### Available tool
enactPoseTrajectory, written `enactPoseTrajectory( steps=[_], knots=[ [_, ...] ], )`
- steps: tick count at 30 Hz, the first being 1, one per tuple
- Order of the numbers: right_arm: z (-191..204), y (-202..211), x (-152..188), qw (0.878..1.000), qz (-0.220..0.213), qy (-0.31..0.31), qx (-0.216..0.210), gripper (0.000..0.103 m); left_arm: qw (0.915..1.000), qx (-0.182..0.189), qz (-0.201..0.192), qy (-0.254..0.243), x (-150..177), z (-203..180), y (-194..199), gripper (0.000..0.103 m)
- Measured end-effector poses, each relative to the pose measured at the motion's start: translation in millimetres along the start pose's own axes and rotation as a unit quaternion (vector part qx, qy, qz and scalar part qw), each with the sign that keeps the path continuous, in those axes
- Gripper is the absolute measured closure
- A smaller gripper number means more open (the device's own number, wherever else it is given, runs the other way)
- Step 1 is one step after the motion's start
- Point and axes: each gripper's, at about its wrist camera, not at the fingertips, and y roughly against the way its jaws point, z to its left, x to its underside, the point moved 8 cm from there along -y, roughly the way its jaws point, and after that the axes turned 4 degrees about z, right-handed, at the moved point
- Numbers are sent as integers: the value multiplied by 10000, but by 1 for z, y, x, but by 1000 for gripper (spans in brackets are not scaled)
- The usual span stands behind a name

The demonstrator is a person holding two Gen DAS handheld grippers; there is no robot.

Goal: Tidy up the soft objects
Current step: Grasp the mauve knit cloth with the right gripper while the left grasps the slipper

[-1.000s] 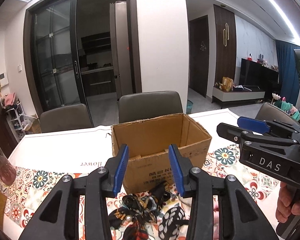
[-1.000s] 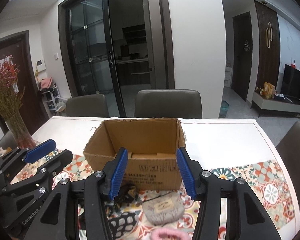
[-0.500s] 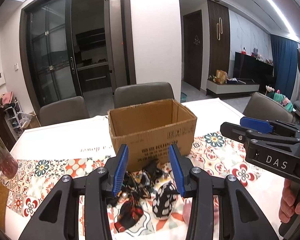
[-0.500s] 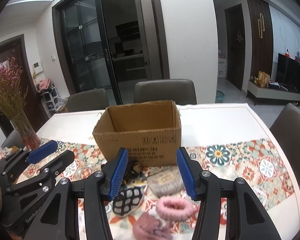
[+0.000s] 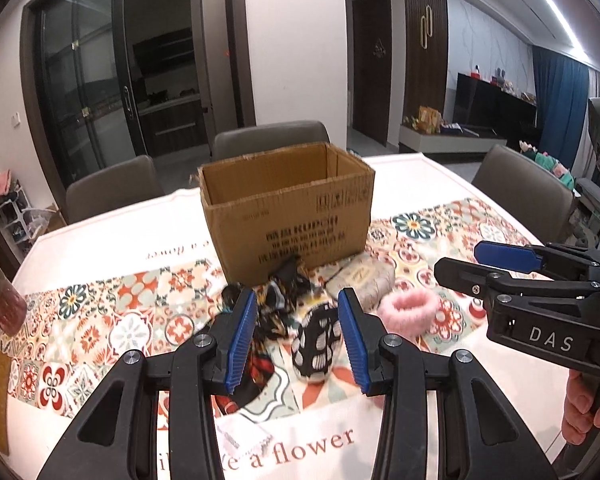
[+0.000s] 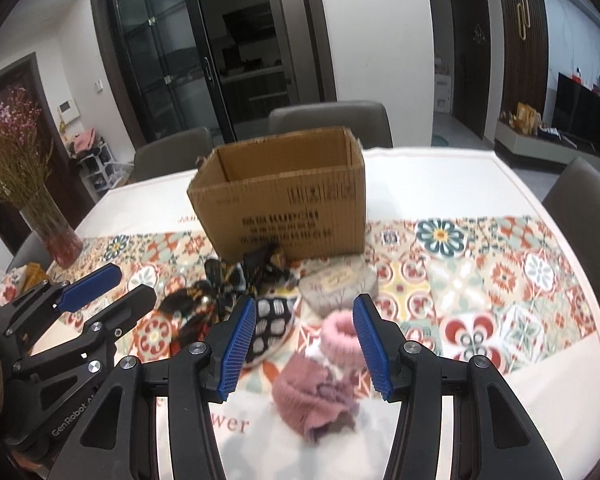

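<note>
An open cardboard box (image 5: 288,216) stands on the patterned tablecloth; it also shows in the right wrist view (image 6: 284,204). In front of it lie soft items: a dark patterned scarf (image 5: 278,300), a black-and-white sock (image 5: 316,344), a grey pouch (image 5: 366,282) and a pink fluffy scrunchie (image 5: 410,312). The right wrist view shows the scrunchie (image 6: 340,334) and a mauve knitted piece (image 6: 316,400) in front of it. My left gripper (image 5: 298,344) is open above the sock. My right gripper (image 6: 306,350) is open above the scrunchie and mauve piece.
A glass vase of dried pink flowers (image 6: 56,232) stands at the table's left. Grey chairs (image 5: 272,140) stand behind the table and another chair (image 5: 524,188) at the right. The tablecloth (image 6: 480,280) covers the table.
Both grippers have pulled back and risen from the box. The soft items now lie fully in view between the fingers. Both stay open.
</note>
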Motion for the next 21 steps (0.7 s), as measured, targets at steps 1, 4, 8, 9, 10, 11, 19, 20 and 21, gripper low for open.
enactPoseTrajectory(
  steps=[1,4,8,9,10,11,19,20,21],
  knots=[
    [0,-2,4,10000,63,-16,-11,51,10000,18,40,-6,3,-1,-2,62],
    [0,-11,18,9995,313,-76,-14,51,9998,81,183,-36,13,-3,-7,62],
    [-2,-21,34,9983,558,-165,10,51,9993,120,344,-121,23,-5,-15,62],
    [-2,-25,38,9978,629,-187,16,51,9991,132,387,-140,26,-5,-17,62],
    [-2,-27,40,9975,676,-198,18,51,9989,148,427,-151,28,-5,-20,62],
    [-2,-31,44,9970,745,-220,17,51,9986,165,471,-160,29,-5,-23,62],
    [-4,-59,67,9920,1209,-374,35,51,9963,300,746,-290,45,-4,-49,58],
    [-5,-62,70,9911,1268,-397,47,51,9961,322,768,-305,47,-5,-52,58],
    [-6,-66,74,9901,1332,-429,61,51,9958,340,792,-322,48,-5,-56,57]
  ],
)
